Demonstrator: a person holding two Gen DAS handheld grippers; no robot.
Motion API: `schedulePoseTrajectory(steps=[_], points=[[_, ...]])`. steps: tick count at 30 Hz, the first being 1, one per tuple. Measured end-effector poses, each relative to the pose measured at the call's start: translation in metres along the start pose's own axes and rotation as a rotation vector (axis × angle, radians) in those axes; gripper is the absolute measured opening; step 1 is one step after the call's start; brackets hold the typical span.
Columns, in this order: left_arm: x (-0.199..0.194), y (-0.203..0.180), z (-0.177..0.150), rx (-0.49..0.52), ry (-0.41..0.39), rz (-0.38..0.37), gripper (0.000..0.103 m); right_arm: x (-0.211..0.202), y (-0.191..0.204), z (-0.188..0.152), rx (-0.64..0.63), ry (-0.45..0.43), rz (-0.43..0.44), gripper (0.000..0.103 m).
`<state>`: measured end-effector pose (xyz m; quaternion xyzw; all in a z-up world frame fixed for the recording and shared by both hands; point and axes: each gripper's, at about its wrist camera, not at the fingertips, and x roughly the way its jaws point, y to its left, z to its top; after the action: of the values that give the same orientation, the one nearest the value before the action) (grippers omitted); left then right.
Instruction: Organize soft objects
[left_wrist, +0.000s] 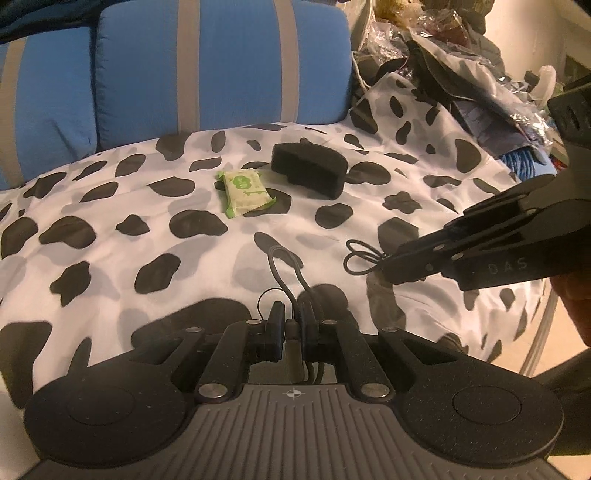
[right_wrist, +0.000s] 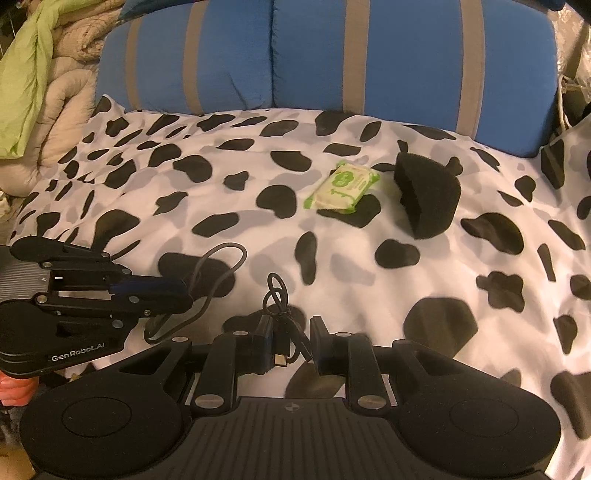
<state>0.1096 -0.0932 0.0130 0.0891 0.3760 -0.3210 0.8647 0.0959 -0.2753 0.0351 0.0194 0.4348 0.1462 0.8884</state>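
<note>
1. Cow-print sheet (right_wrist: 184, 192) covers the bed, blue striped pillows (right_wrist: 369, 55) behind it.
2. Black foam block (right_wrist: 428, 192) lies on the sheet, just beside a green wipes packet (right_wrist: 343, 188).
3. Left tool (left_wrist: 293, 328) is clamped shut on a dark cable (left_wrist: 284, 273).
4. Right tool (right_wrist: 291, 339) is clamped on the cable's bundled end (right_wrist: 277, 306).

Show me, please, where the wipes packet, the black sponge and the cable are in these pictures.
wipes packet (left_wrist: 244, 192), left wrist view, middle of its printed top.
black sponge (right_wrist: 428, 192), right wrist view, its dark front face.
cable (right_wrist: 277, 291), right wrist view, loop ahead of the right gripper.
</note>
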Motion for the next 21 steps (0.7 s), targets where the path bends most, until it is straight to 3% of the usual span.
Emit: schedulePoseTrajectory(steps=[21], points=[[-0.056,-0.017,-0.037,-0.069,0.045,0.018,0.009,-0.031,0.052,-0.046,0.006,0.058,0.049,0.024]])
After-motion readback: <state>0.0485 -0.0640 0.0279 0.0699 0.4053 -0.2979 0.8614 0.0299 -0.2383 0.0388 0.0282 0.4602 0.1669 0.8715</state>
